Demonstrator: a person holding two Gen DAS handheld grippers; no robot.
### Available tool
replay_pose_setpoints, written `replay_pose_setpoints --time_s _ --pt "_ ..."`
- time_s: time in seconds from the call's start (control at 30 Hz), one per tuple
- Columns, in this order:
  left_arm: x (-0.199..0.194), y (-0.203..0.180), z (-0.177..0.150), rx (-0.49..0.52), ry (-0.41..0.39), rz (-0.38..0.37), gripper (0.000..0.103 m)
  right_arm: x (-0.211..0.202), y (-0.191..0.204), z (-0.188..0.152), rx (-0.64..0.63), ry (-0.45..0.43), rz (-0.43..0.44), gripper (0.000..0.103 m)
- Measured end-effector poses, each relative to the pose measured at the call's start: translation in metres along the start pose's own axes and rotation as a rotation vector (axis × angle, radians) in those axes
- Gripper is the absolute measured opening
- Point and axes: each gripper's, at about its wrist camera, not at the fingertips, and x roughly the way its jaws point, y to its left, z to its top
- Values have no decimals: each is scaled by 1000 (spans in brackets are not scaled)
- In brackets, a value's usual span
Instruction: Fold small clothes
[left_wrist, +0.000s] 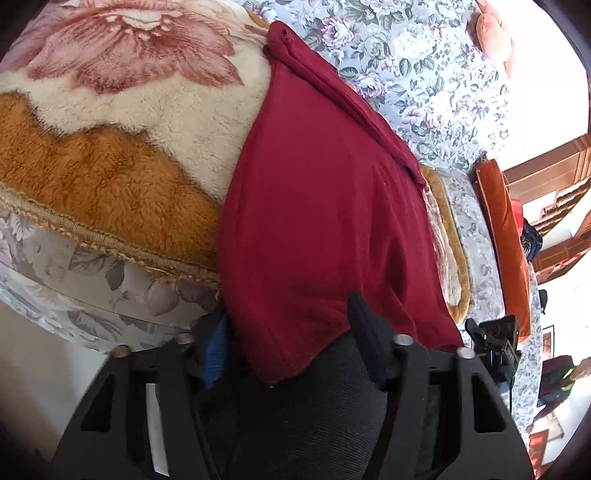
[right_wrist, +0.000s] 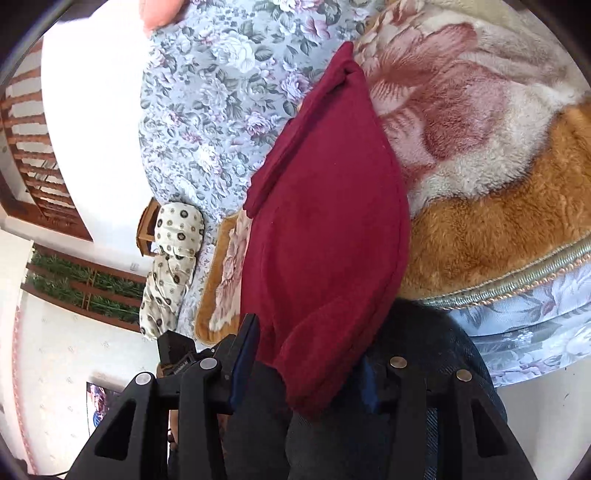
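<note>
One dark red garment is in view, and it is the only piece of clothing being handled. It lies stretched ahead of both claws across a plush blanket with big pink flowers and a tan border, of which there is also one, spread on a bed covered by a single grey floral sheet.

The left claw has the garment's near hem between its two fingers: the right finger presses on top of the cloth, the blue-padded left finger sits at the hem's outer edge, so it is pinching the garment. The right claw likewise has the near edge of the garment bunched between its two fingers, pinching it.

In the left view the blanket's braided edge runs off to the claw's left, just beside the hem, with the sheet's edge falling away below it. The garment's far end is a narrow rolled strip well ahead of the claw. To the right of the left claw, an orange cushion stands past the blanket's rim. In the right view, one spotted cream pillow lies to the claw's left, apart from the garment, with bare floral sheet beyond it.
</note>
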Motion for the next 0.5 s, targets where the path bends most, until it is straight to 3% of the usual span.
replay_pose_setpoints --time_s 0.13,0.23,0.3,0.5 --pt "4 3 0 -7 -7 44 17 1 -3 -1 14 -7 5 39" --pt "5 1 -2 5 -21 62 16 0 -3 -2 -5 0 -21 30" --pt "6 -1 -4 18 -28 77 16 1 0 -2 -35 4 -75 15" --pt "12 -5 -3 7 -33 102 17 10 29 -10 -268 -17 -267 12"
